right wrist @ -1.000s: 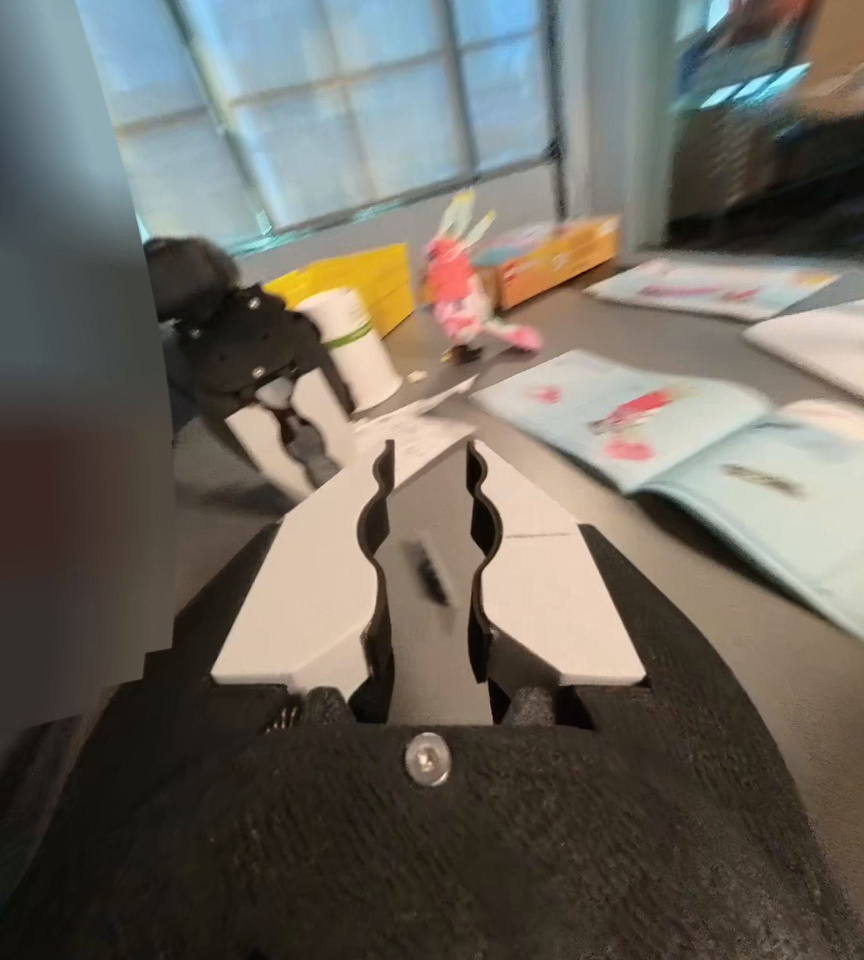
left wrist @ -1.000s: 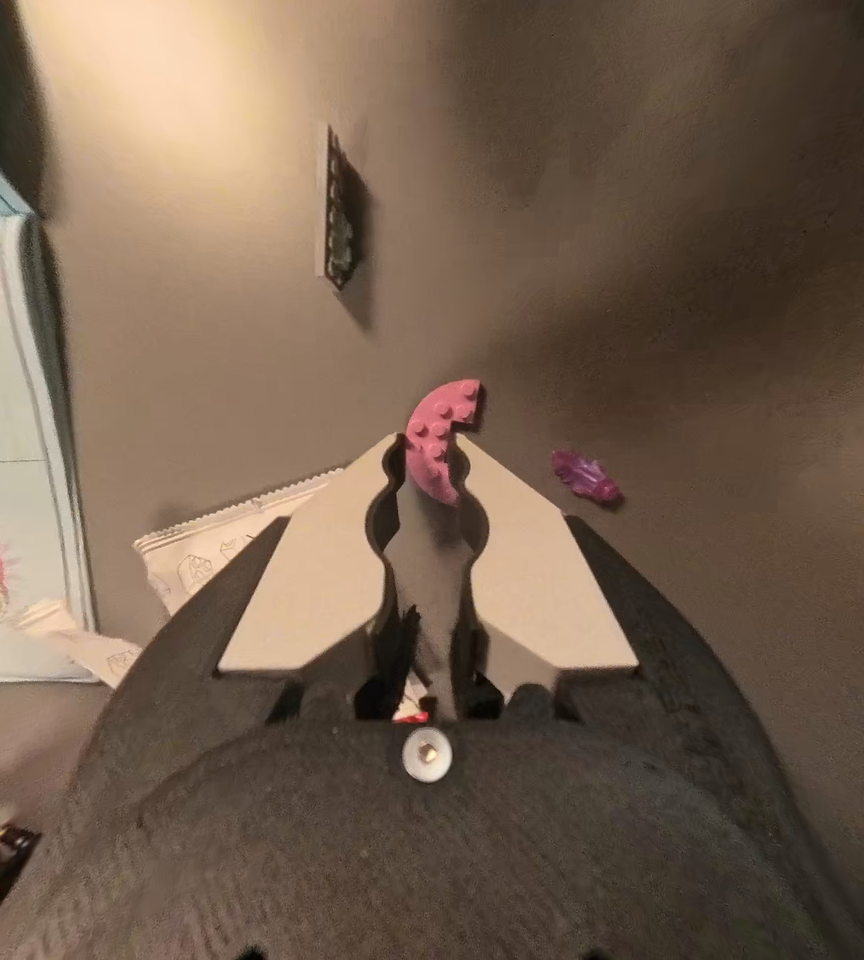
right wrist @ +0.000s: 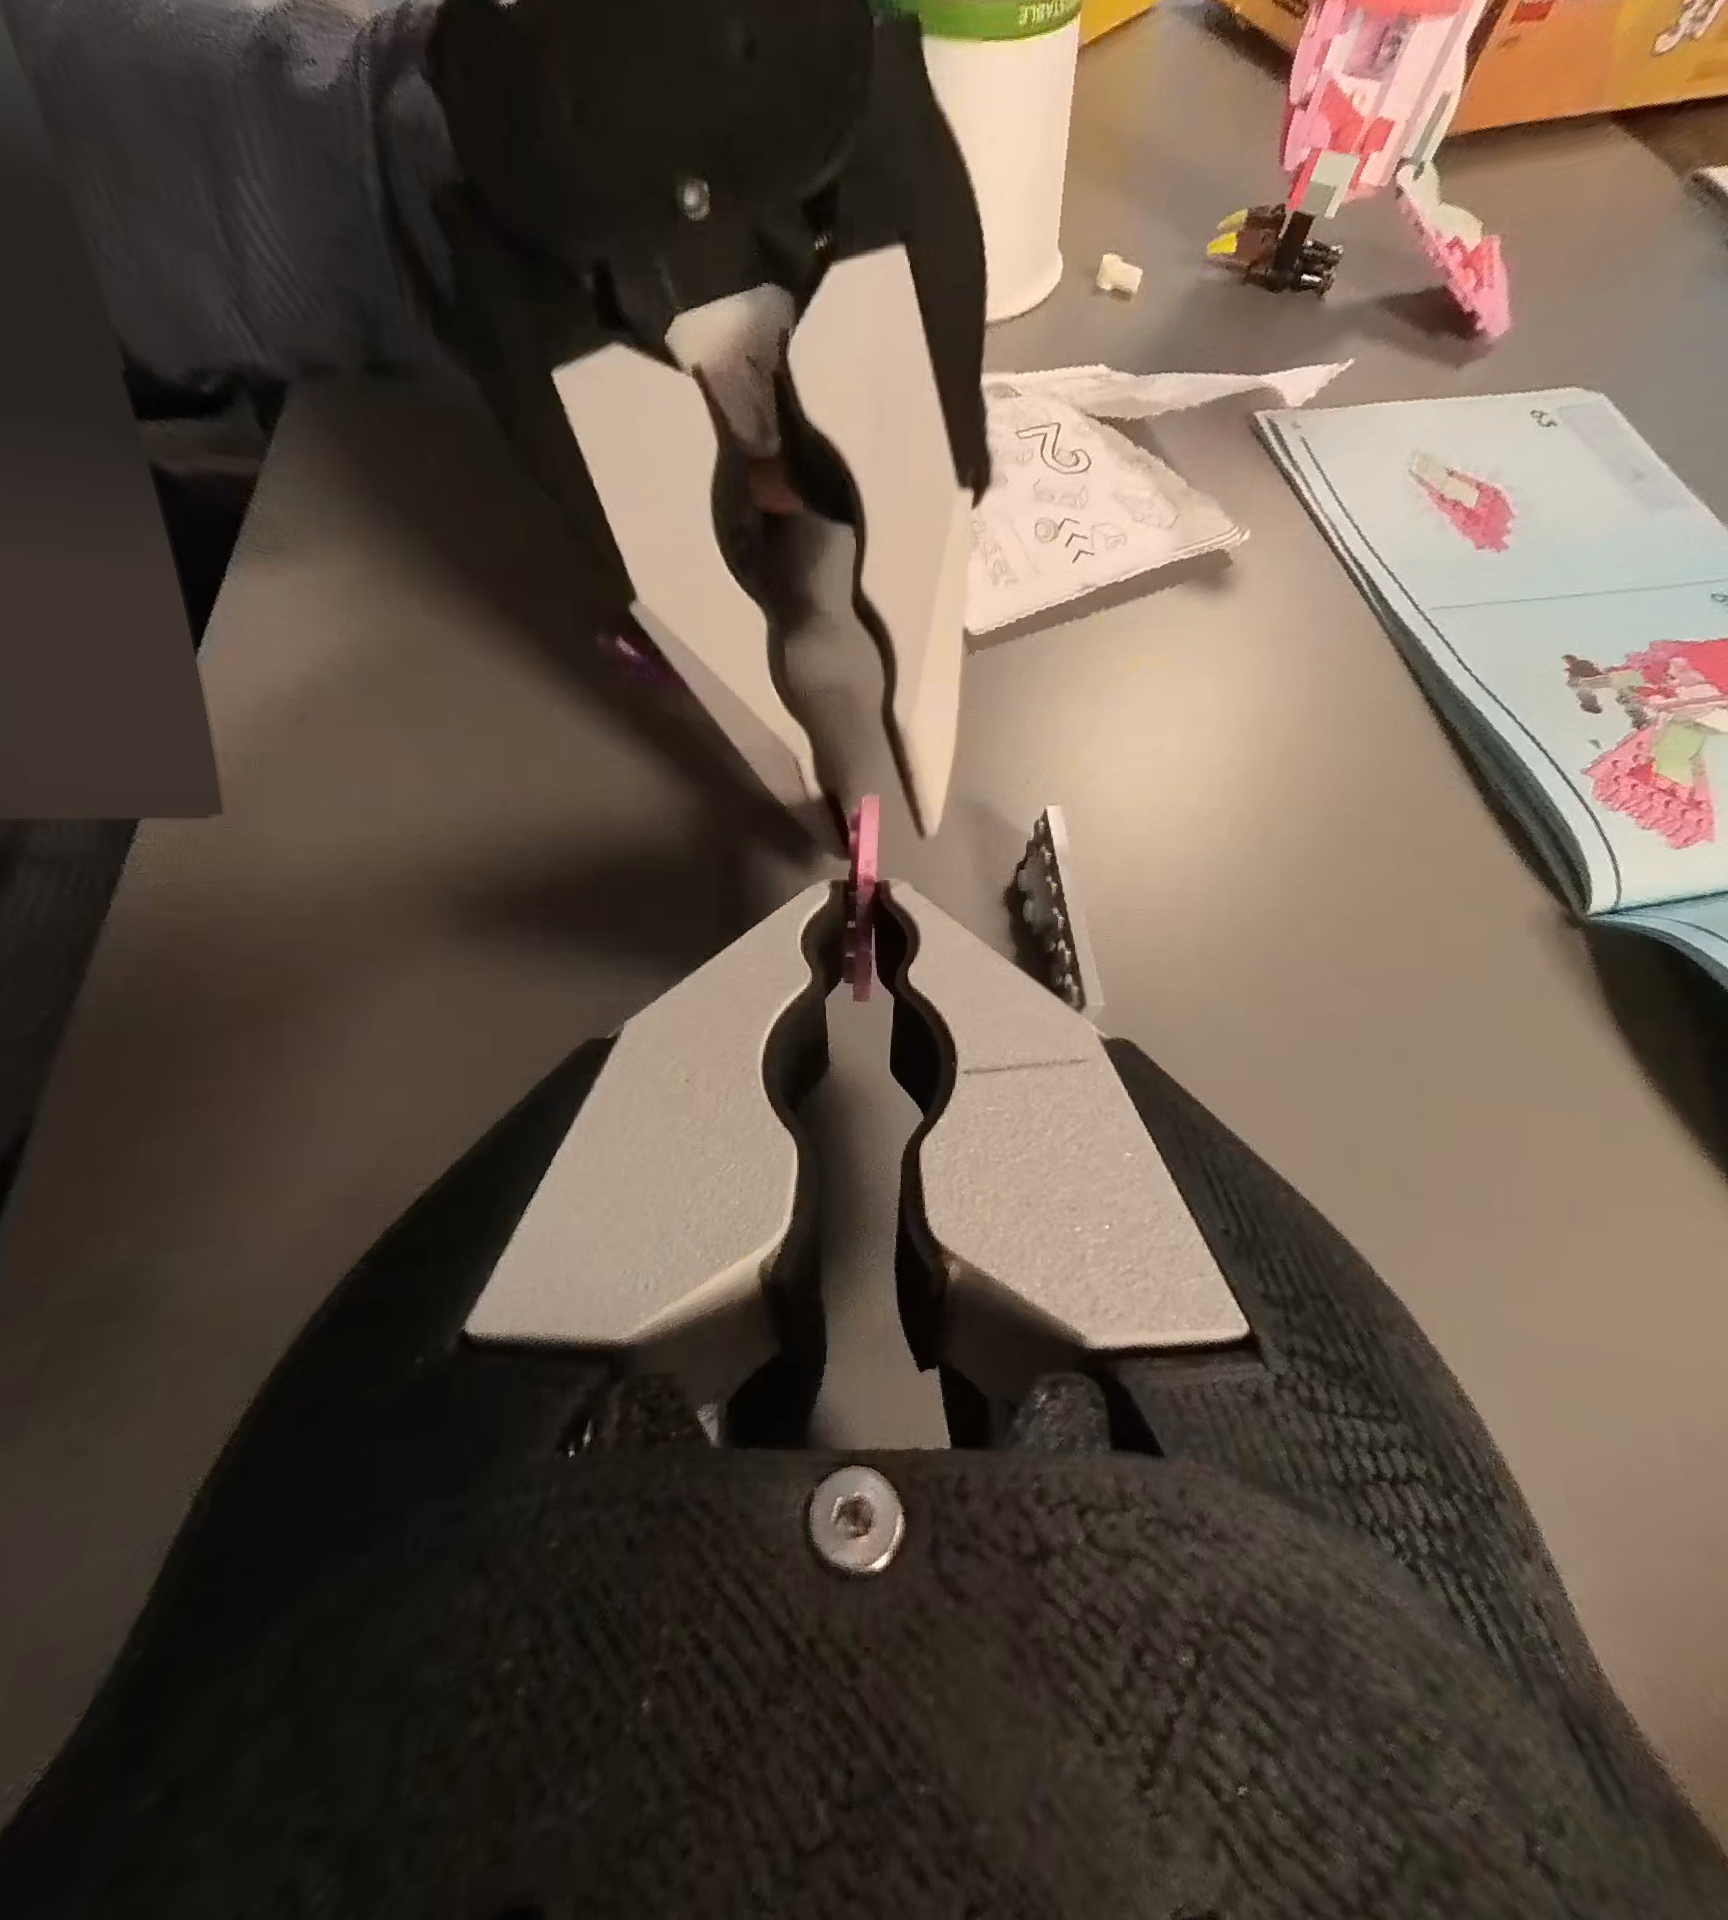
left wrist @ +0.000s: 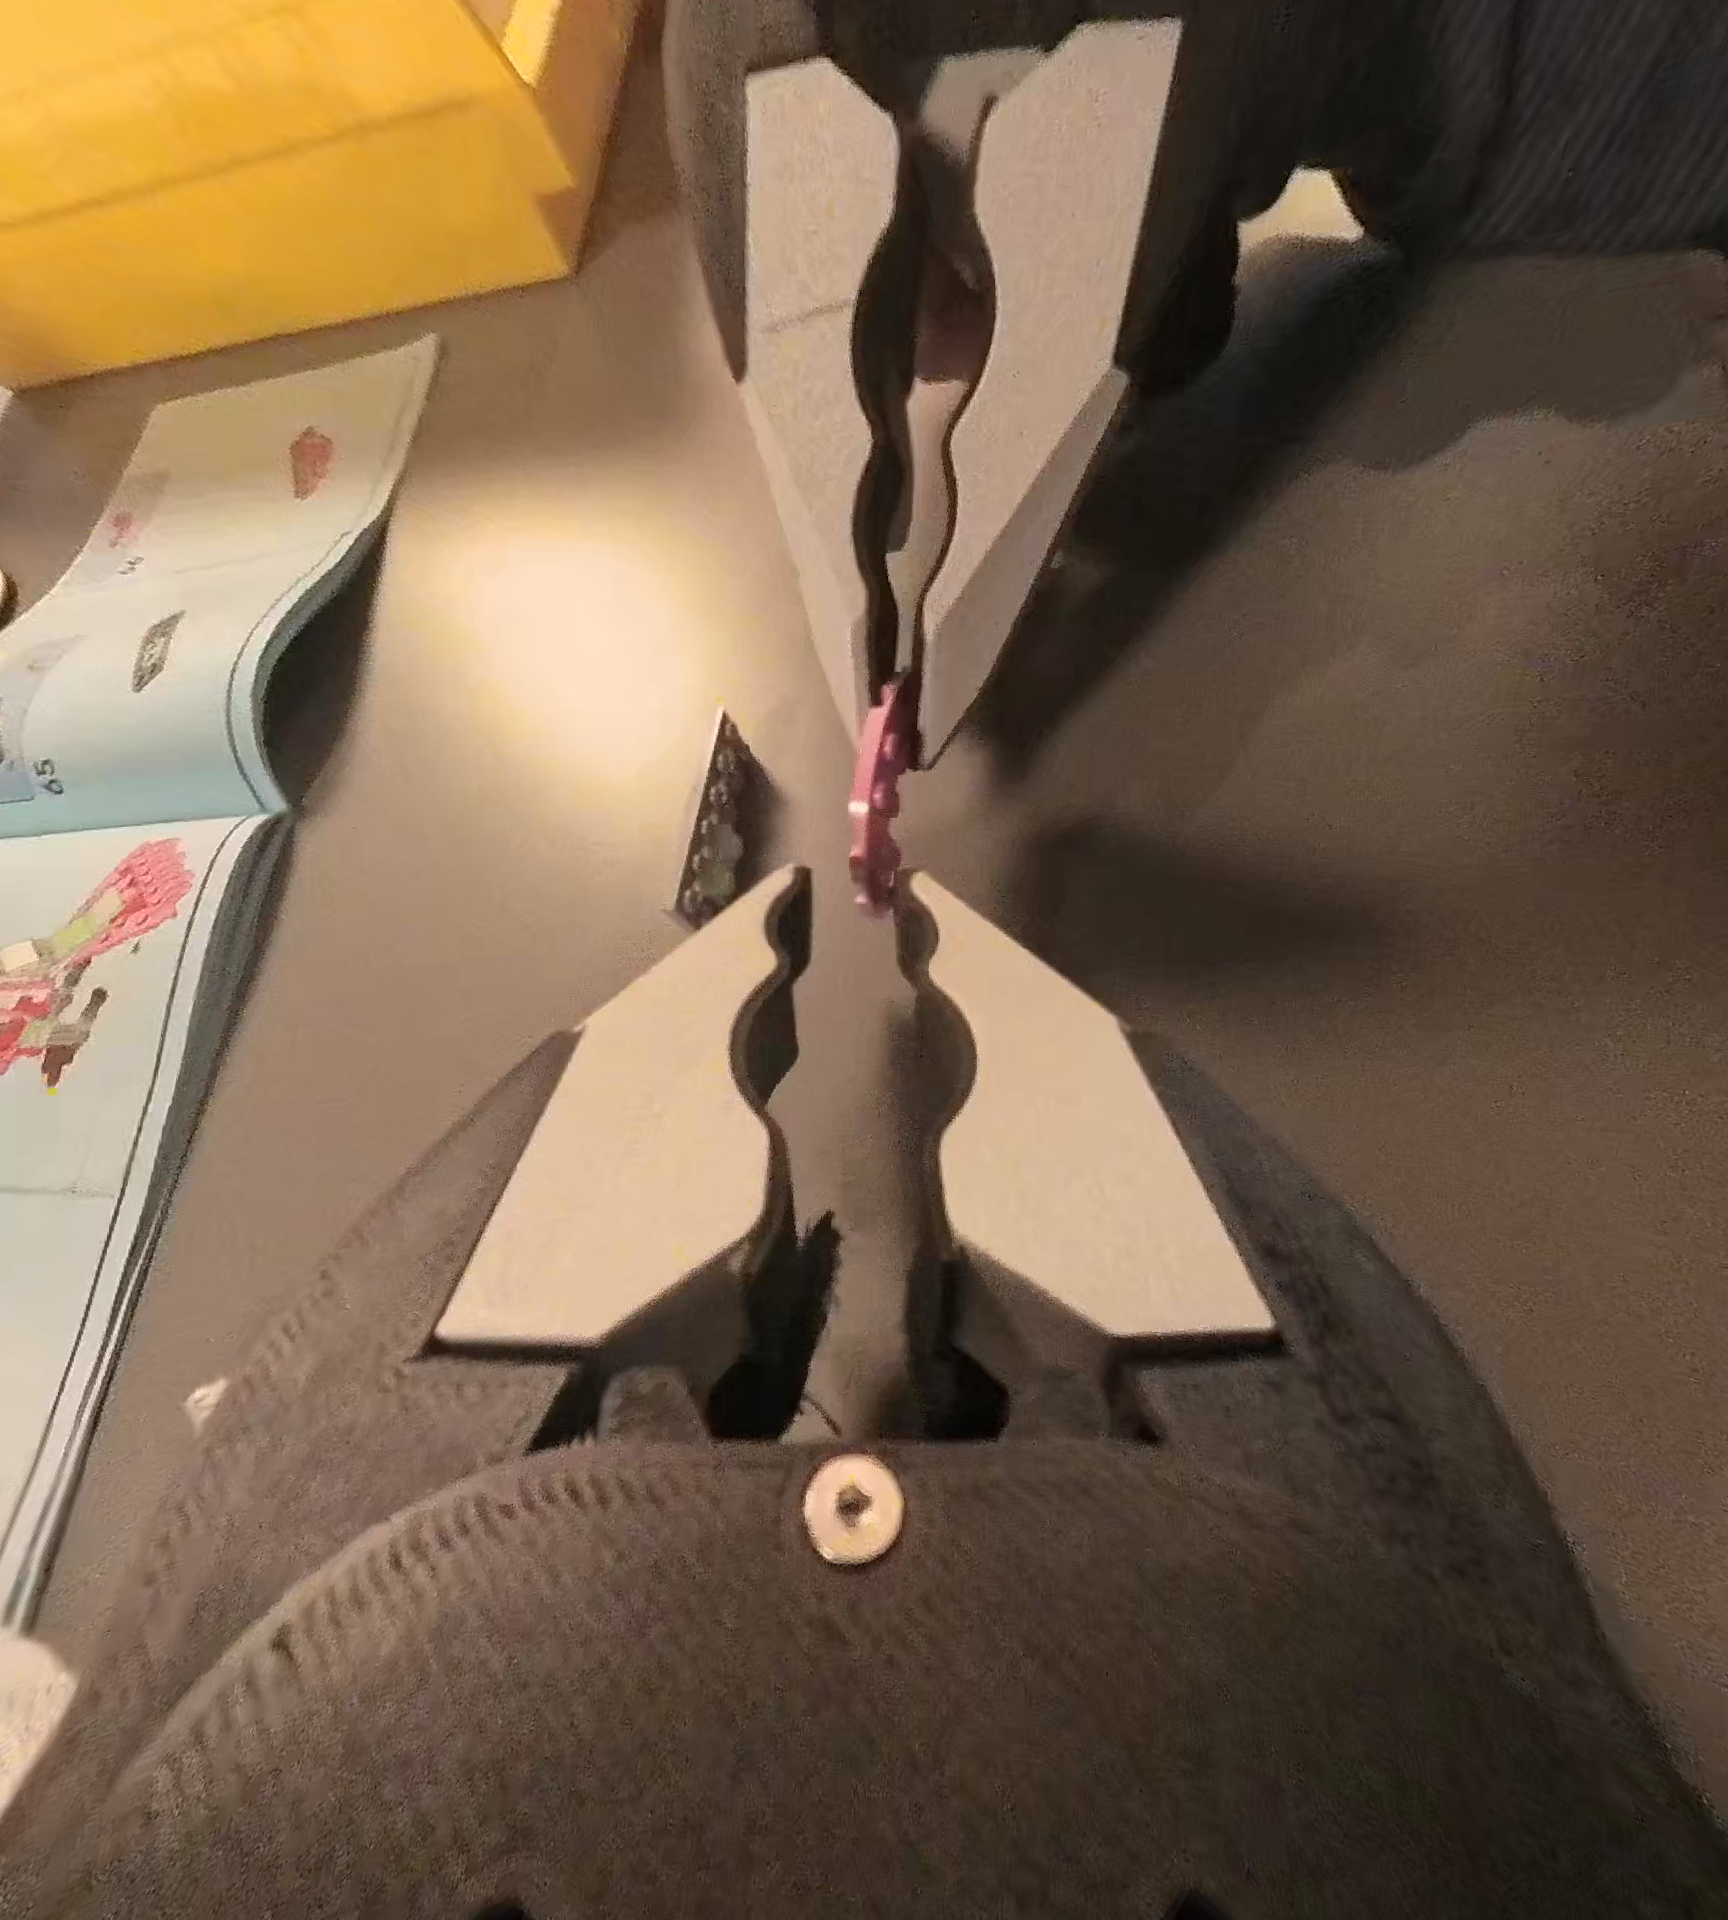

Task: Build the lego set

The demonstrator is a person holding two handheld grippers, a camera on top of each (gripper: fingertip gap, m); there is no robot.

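Grey tabletop fills both views, and above it the right gripper (right wrist: 862, 891) pinches a pink studded plate (right wrist: 862, 940) edge-on. Facing it tip to tip, the left gripper (left wrist: 852, 883) stands narrowly parted; that plate seems to touch only one fingertip. Just beside lies a dark studded strip (right wrist: 1052, 904), farther out open booklets (right wrist: 1566, 644), a yellow box (left wrist: 216, 156), a white cup (right wrist: 1011, 156) and a pink brick model (right wrist: 1379, 135).

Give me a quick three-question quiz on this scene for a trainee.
1. True or false: the right gripper is pinching the pink studded piece.
2. Which thing lies on the table beside the fingertips: A, a dark studded plate, or B, a spoon?
3. Fill in: the open booklet has light ____ pages.
Key: 1 true; 2 A; 3 blue.
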